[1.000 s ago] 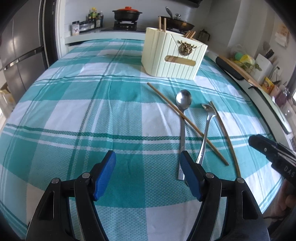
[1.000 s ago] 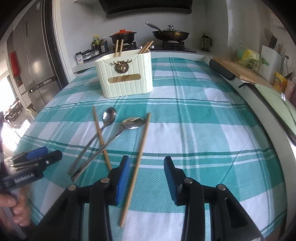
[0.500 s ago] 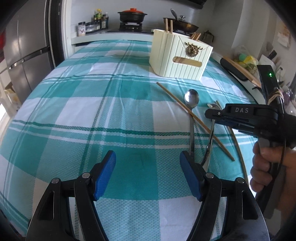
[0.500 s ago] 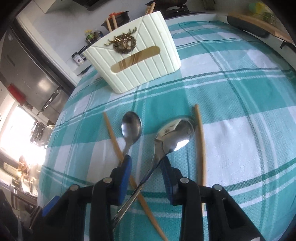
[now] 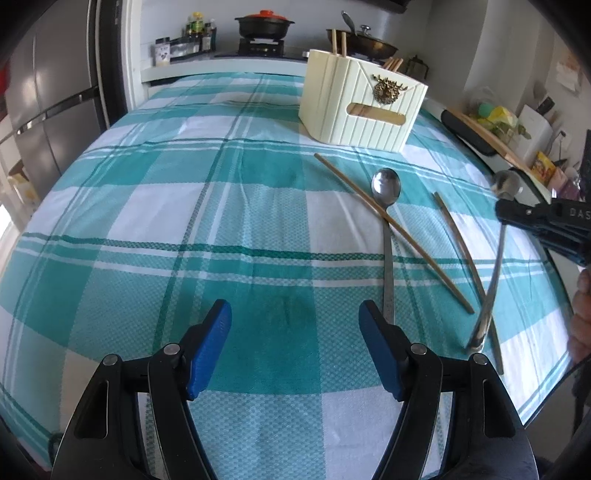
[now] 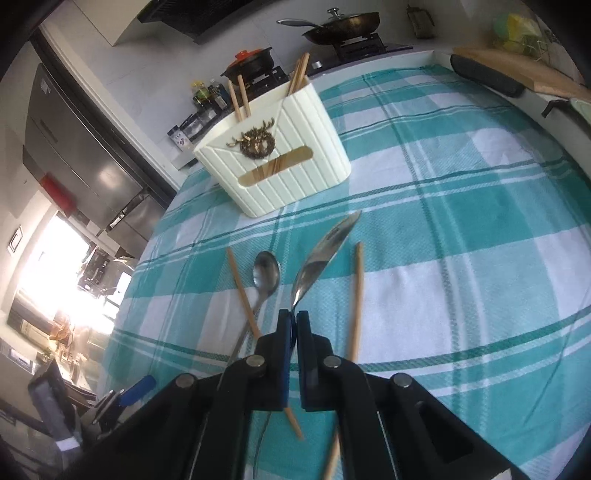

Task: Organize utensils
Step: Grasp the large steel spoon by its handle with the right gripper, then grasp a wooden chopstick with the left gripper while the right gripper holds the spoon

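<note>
My right gripper (image 6: 294, 319) is shut on the neck of a steel spoon (image 6: 325, 245), whose bowl tilts up off the cloth toward the cream utensil holder (image 6: 280, 173). In the left wrist view that lifted spoon (image 5: 493, 273) hangs slanted from the right gripper (image 5: 508, 214) at the right edge. A second spoon (image 5: 386, 206) lies flat, crossed by a wooden chopstick (image 5: 391, 230); another chopstick (image 5: 467, 266) lies to its right. My left gripper (image 5: 295, 350) hovers open over bare cloth, just left of the flat spoon's handle. Several chopsticks stand in the holder (image 5: 364, 105).
A teal and white checked cloth (image 5: 184, 206) covers the table. Behind it is a stove with a black pot (image 5: 264, 26) and a pan (image 6: 341, 26). A cutting board (image 6: 524, 74) lies along the right counter. A fridge (image 5: 44, 107) stands at the left.
The right gripper's jaws closed on the right-hand spoon and raised its bowl off the cloth, rolling as it moved. The left gripper stayed open and almost still.
</note>
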